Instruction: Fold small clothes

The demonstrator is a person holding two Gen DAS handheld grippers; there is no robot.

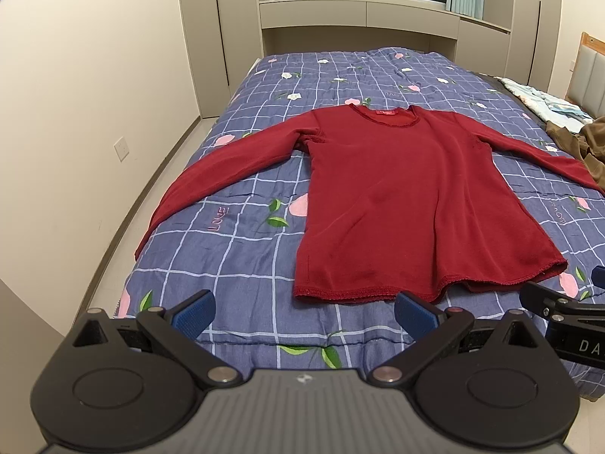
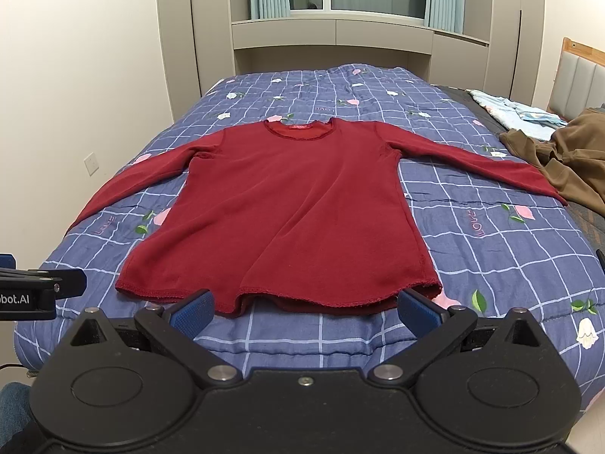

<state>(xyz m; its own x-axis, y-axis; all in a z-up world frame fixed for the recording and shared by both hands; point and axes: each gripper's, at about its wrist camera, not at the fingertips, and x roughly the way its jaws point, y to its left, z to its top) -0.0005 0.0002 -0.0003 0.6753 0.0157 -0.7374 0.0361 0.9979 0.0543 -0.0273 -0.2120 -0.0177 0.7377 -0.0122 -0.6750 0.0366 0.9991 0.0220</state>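
Observation:
A dark red long-sleeved shirt (image 1: 397, 196) (image 2: 287, 208) lies flat and face up on the bed, collar away from me, both sleeves spread out to the sides. Its left sleeve (image 1: 211, 174) reaches the bed's left edge. My left gripper (image 1: 304, 316) hovers open just short of the hem, near the shirt's left bottom corner, with nothing between its blue pads (image 1: 193, 316). Over the middle of the hem my right gripper (image 2: 304, 312) is open too and holds nothing. Each view catches the other gripper at its side edge.
The bed carries a blue checked quilt (image 1: 234, 249) (image 2: 491, 242) with pink flowers. A brown garment (image 2: 567, 159) and a pale folded cloth (image 2: 514, 111) lie at the right side. A wall and floor strip run along the left; cabinets and a window stand behind.

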